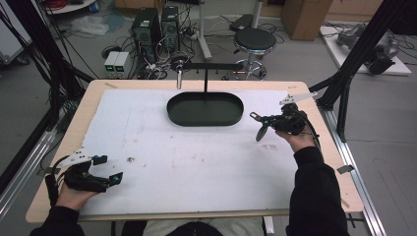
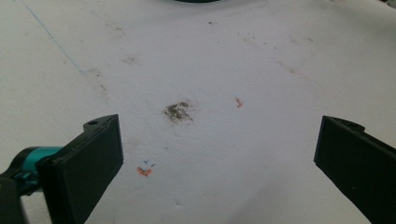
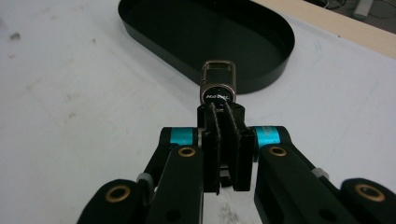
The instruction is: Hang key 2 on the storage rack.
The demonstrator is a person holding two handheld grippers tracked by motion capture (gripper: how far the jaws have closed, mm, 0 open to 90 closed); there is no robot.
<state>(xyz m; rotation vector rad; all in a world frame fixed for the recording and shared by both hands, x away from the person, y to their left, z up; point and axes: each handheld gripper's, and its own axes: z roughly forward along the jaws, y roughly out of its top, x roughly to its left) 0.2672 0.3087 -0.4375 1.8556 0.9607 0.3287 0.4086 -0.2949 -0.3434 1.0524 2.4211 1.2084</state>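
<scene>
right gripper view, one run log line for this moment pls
right tool: shut on key fob | left tool: open, nothing held, over white mat | black tray: beyond fob

Black oval tray (image 3: 261,74), bronze-toned clip (image 3: 218,84), white stained mat (image 1: 196,162).

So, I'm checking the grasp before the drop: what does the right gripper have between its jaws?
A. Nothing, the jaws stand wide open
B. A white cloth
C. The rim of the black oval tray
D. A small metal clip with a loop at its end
D: in the right gripper view the right gripper is shut on a small metal clip, whose loop sticks out past the pads, short of the black oval tray.
</scene>
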